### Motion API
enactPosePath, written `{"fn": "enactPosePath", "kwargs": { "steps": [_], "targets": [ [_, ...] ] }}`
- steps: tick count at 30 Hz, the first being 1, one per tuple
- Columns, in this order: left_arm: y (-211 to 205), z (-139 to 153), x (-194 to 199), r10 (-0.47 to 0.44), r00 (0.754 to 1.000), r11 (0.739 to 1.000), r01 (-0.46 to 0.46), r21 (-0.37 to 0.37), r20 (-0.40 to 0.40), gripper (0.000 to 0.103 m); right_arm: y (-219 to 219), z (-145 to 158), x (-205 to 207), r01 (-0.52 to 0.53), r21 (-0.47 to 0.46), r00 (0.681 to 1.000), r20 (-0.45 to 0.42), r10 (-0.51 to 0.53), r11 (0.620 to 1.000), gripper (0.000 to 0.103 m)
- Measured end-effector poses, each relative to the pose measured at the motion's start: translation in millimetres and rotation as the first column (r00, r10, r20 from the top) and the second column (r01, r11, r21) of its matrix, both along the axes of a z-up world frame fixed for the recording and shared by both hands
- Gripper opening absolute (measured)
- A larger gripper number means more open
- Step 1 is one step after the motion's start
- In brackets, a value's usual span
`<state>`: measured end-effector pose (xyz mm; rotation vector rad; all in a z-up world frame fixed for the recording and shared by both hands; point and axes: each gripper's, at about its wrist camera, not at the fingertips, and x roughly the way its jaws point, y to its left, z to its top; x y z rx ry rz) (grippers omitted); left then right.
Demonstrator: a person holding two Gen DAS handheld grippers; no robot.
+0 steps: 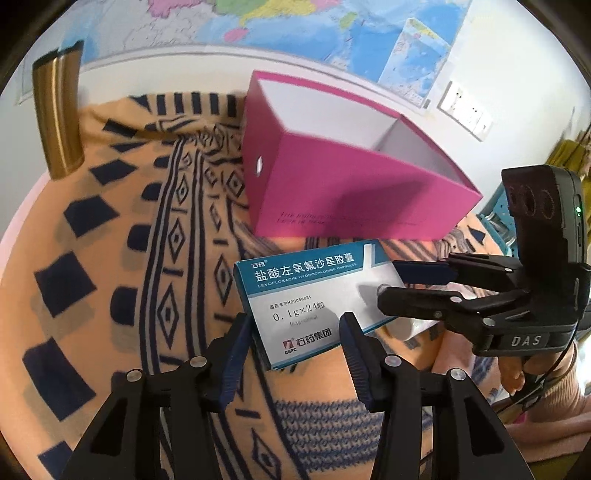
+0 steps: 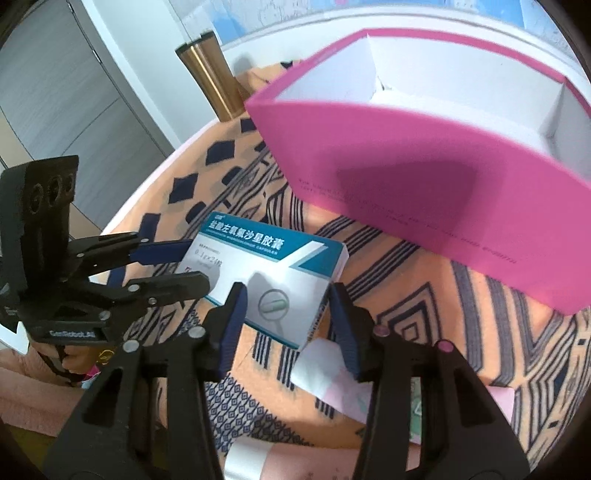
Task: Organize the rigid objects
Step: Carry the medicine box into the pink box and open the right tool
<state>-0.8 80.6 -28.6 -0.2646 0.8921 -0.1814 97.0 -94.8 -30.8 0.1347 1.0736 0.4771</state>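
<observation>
The left gripper (image 1: 295,350) has its fingers spread, one blue pad at each side of the near end of the medicine box (image 1: 314,295); whether the pads touch the carton cannot be told. The right gripper (image 2: 286,317) also has its fingers apart, straddling the opposite end of the same medicine box (image 2: 273,284), with a visible gap at the left pad. In the left wrist view the right gripper (image 1: 413,286) enters from the right, its two fingers lying over the far corner of the carton. In the right wrist view the left gripper (image 2: 184,267) enters from the left, its fingers at the carton's far end. The medicine box is white and teal with printed Chinese text and lies flat, label up, on the patterned cloth (image 1: 147,258) covering the table. Just beyond the carton stands the pink box (image 1: 351,184), open at the top, with white inner walls and a divider (image 2: 550,110). White papers (image 2: 325,373) lie under the near edge of the carton in the right wrist view. A brass-coloured cylinder (image 1: 59,110) stands at the far edge of the table, near the wall map (image 1: 295,26).
</observation>
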Motion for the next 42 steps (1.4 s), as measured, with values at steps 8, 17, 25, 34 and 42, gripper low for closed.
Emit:
{"fn": "enactPosePath", "kwargs": {
  "steps": [8, 17, 25, 34, 42],
  "targets": [
    [-12, 30, 7, -0.042, 0.997, 0.999, 0.042, 0.001, 0.071, 0.049, -19, 37, -9, 0.018, 0.003, 0.997, 0.081, -0.018, 1.0, 0.049],
    [-26, 68, 17, -0.075, 0.984, 0.997, 0.069, 0.04, 0.16, 0.051, -40, 82, -16, 0.034, 0.015, 0.981, 0.189, -0.036, 0.999, 0.049],
    [-27, 94, 49, -0.092, 0.978, 0.994, 0.079, 0.075, 0.187, 0.051, -53, 103, 2, 0.046, 0.029, 0.968, 0.247, -0.052, 0.999, 0.049],
    [-26, 102, 86, -0.07, 0.982, 0.993, 0.052, 0.107, 0.174, 0.051, -66, 107, 36, 0.078, 0.035, 0.963, 0.255, -0.084, 0.996, 0.049],
    [-22, 75, 116, -0.047, 0.996, 0.995, 0.04, 0.09, 0.075, 0.051, -80, 85, 66, 0.099, 0.064, 0.978, 0.176, -0.109, 0.993, 0.049]
  ]
}}
